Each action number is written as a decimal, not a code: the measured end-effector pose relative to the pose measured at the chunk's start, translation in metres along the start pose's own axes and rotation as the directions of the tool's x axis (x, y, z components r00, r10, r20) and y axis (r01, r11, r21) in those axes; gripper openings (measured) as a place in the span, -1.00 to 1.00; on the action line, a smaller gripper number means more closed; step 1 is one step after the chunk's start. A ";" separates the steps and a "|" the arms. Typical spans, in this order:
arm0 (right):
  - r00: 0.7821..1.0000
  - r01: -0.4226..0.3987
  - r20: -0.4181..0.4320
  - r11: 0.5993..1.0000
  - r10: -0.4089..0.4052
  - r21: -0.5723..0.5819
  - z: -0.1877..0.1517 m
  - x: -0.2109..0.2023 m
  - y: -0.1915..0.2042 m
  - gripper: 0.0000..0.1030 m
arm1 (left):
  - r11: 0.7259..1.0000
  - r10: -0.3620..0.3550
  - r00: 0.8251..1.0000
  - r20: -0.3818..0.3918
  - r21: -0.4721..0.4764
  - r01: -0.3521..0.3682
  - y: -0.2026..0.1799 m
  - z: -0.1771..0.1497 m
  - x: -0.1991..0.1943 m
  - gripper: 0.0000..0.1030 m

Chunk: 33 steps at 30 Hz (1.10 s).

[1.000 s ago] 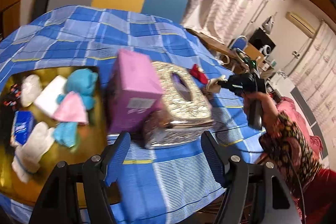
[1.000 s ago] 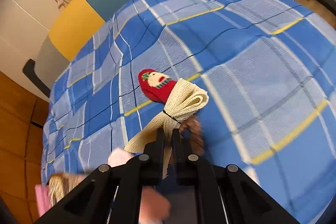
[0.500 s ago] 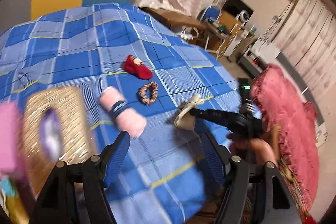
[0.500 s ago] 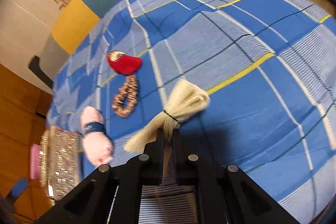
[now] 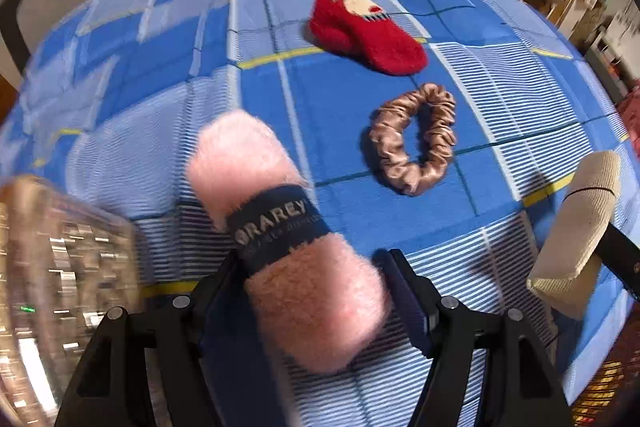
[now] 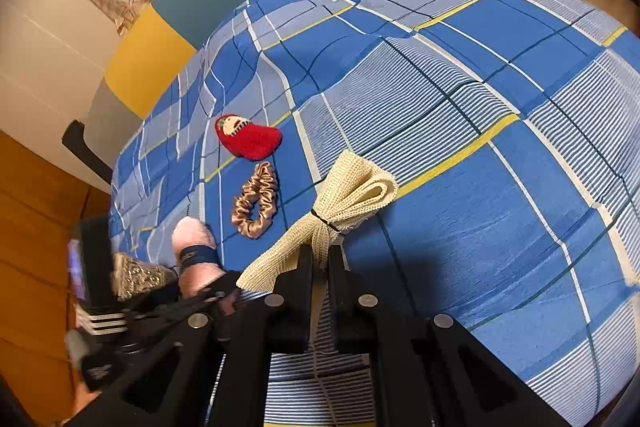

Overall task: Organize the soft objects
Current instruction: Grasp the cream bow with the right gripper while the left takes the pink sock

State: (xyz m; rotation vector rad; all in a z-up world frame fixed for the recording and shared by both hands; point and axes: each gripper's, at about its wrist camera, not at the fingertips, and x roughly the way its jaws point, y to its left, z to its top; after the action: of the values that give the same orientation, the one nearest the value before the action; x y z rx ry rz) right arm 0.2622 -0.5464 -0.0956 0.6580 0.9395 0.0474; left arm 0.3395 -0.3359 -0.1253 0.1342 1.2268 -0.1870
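Between your left tool's [image 5: 316,301] spread jaws lies the pink roll [image 5: 280,239], ungrasped; your right tool [image 6: 322,259] clamps the beige mesh bundle [image 6: 348,199]. Beyond them, the sock [image 5: 364,31] and scrunchie [image 5: 414,139] remain unsorted.

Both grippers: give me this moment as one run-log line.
left gripper: open, straddling pink fuzzy roll | right gripper: shut on beige mesh bundle | on tablecloth: red sock, satin scrunchie

Lay on the tablecloth [image 5: 500,99]: rolled towel [image 5: 280,227] nearest, between the left gripper [image 5: 316,291] fingers, sequined box [image 5: 60,267] left of it, scrunchie [image 5: 414,139] farther right, slipper [image 5: 364,31] beyond, tied mesh roll [image 5: 576,223] far right.
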 end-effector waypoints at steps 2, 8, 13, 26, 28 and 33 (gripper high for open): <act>1.000 0.000 0.009 1.000 0.000 0.001 0.001 -0.002 0.000 -0.86 | 1.000 0.017 0.999 0.036 -0.013 -0.016 0.002 -0.002 -0.004 0.00; 1.000 -0.007 -0.006 1.000 0.007 0.005 -0.003 0.001 0.000 -0.86 | 0.993 -0.116 0.988 0.099 -0.010 0.118 0.007 -0.025 -0.036 -0.34; 1.000 -0.007 0.006 1.000 0.007 -0.001 -0.006 0.000 0.001 -0.86 | 0.934 -0.355 0.916 0.185 0.032 0.355 0.014 -0.068 -0.092 -0.34; 0.998 -0.047 0.026 0.998 0.048 -0.041 -0.032 -0.007 0.020 -0.86 | 0.886 -0.463 0.812 0.356 0.152 0.438 0.157 -0.205 -0.219 -0.34; 0.996 -0.078 0.044 0.997 0.079 -0.014 -0.041 -0.015 0.021 -0.86 | 0.907 -0.409 0.818 0.404 0.086 0.411 0.196 -0.222 -0.226 -0.34; 0.986 -0.137 0.095 0.990 0.134 0.026 -0.065 -0.044 0.036 -0.86 | 0.926 -0.274 0.842 0.465 -0.109 0.361 0.293 -0.257 -0.226 -0.34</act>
State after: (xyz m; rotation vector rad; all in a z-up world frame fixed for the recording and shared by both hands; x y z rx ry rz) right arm 0.1947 -0.4988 -0.0710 0.7471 0.8066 0.1218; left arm 0.0920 0.0183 0.0030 -0.2768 0.7945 -0.3673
